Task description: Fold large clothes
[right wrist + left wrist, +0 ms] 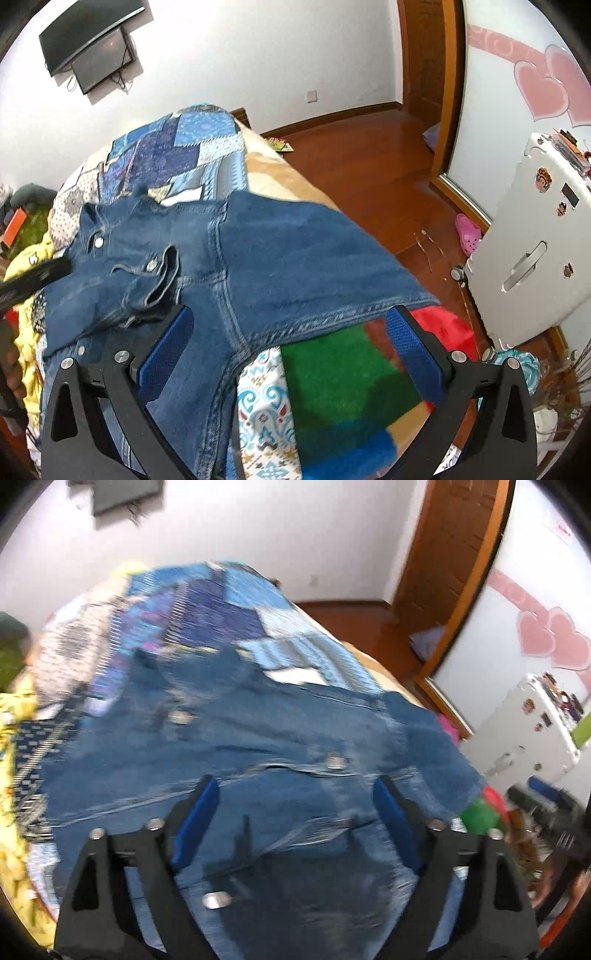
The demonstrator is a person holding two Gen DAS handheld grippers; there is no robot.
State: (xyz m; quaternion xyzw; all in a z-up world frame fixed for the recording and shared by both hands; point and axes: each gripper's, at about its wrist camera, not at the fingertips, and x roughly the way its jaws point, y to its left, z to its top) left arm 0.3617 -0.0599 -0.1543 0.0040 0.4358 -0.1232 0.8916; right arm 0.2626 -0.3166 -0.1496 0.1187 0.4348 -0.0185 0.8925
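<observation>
A blue denim jacket (258,738) with metal buttons lies spread on the bed, blurred in the left wrist view. My left gripper (295,786) is open and empty just above the jacket's front. In the right wrist view the jacket (288,251) lies with its collar (155,273) bunched at the left and its hem at the bed's near edge. My right gripper (288,317) is open and empty over the hem. The other gripper's black finger (33,277) reaches in from the left by the collar.
The bed has a blue patchwork quilt (177,151) and a green, red and blue blanket (343,387) at the near edge. Yellow cloth (14,716) lies left. A white fridge (535,243), wooden floor (369,166) and door frame (447,92) are to the right.
</observation>
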